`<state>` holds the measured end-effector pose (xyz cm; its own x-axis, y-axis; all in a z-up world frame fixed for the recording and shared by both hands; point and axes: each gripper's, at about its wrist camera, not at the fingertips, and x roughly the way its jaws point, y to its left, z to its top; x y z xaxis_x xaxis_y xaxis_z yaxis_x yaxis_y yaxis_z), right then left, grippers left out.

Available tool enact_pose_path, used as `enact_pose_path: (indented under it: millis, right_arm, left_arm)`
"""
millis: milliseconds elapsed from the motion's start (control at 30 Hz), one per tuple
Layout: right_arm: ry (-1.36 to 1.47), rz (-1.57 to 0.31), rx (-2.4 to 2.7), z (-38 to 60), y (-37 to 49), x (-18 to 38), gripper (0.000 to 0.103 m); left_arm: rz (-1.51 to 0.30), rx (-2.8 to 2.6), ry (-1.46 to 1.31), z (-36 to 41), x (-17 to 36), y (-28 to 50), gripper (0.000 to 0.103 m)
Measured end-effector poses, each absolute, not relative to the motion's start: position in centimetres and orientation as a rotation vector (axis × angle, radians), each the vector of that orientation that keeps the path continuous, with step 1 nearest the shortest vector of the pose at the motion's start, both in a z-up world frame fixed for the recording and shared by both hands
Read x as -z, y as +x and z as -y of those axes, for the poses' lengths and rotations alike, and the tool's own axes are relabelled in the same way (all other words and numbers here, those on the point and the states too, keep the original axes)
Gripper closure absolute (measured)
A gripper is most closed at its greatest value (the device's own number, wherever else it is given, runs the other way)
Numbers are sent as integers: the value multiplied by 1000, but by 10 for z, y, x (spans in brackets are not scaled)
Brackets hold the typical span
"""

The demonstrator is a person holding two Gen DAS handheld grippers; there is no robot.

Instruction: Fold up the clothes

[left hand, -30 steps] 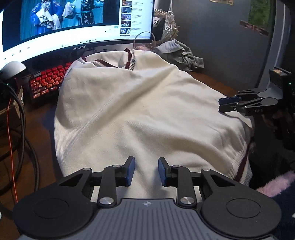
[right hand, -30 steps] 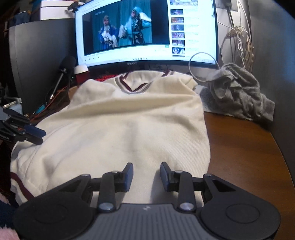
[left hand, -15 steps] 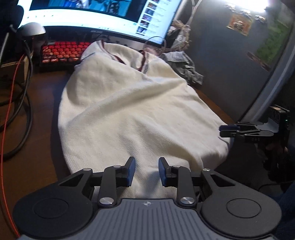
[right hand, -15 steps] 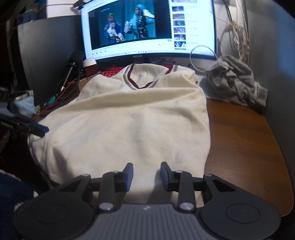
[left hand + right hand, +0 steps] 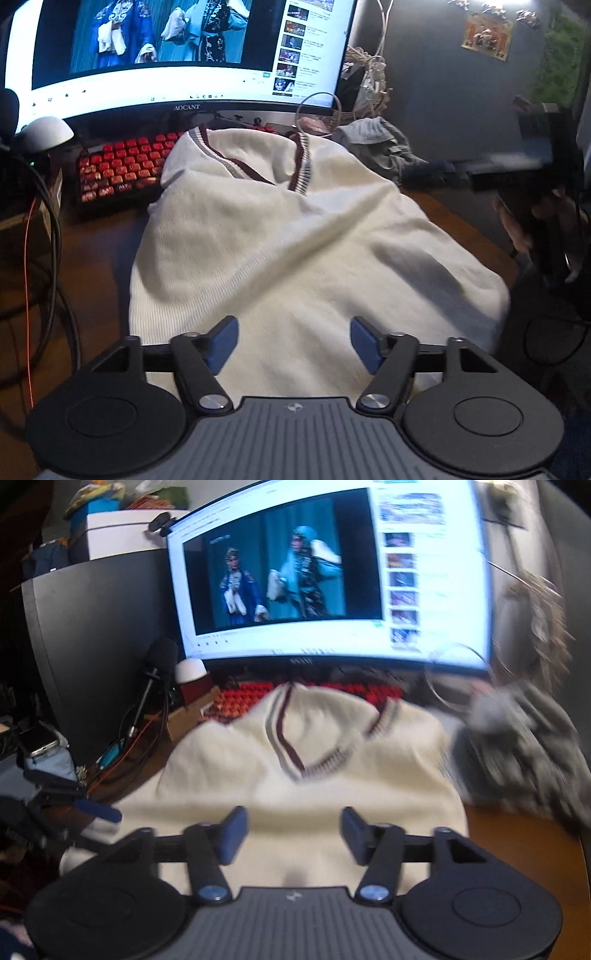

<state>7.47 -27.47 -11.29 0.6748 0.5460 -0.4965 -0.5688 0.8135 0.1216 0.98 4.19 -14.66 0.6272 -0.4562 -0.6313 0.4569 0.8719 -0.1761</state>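
The room is dim; most light comes from the bright monitor, whose white band glares. The cream sweater catches that glow, with soft shadows in its folds. The left view is fairly sharp (edges bowed by the fisheye); the right view is smeared by motion blur, worst on the grey cloth.

Bare desk right of sweater; keyboard blocks behind
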Motion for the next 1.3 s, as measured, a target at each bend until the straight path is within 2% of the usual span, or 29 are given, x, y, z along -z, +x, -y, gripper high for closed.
enact_pose_path:
  millis: [67, 167, 267, 300, 367, 633, 733, 833, 1000, 1100, 1133, 1167, 1300]
  right_arm:
    - [-48, -519, -643, 258, 96, 106, 23]
    - [-23, -467, -663, 238, 124, 100, 16]
    - [11, -477, -628, 215, 149, 94, 9]
    - [17, -493, -617, 207, 158, 92, 9]
    - [19, -505, -630, 193, 170, 89, 8]
    - [-159, -606, -702, 113, 201, 83, 10]
    - [-172, -680, -752, 82, 211, 79, 27]
    - [-233, -785, -797, 42, 218, 77, 28]
    - [-614, -875, -716, -20, 216, 99, 33]
    - [-650, -939, -669, -20, 223, 113, 60]
    - [-628, -959, -662, -14, 226, 115, 81]
    - [-596, -968, -655, -7, 227, 116, 93]
    - [-427, -906, -640, 34, 221, 113, 98]
  left_arm:
    - [-720, 504, 19, -38, 148, 15, 32]
    - [-736, 501, 63, -35, 150, 21, 22]
    - [-699, 550, 61, -40, 151, 20, 19]
    - [-696, 568, 47, -42, 150, 19, 12]
    - [-699, 574, 12, -45, 150, 19, 7]
    - [-714, 599, 65, -31, 162, 16, 7]
    - [-722, 598, 71, -28, 169, 15, 7]
    - [-719, 596, 90, -25, 172, 13, 7]
    - [-702, 599, 127, -19, 177, 10, 6]
    - [-692, 596, 151, -17, 177, 7, 6]
    - [-689, 597, 155, -17, 177, 7, 6]
    - [-687, 599, 156, -18, 177, 7, 6]
    - [-682, 606, 141, -20, 178, 8, 6]
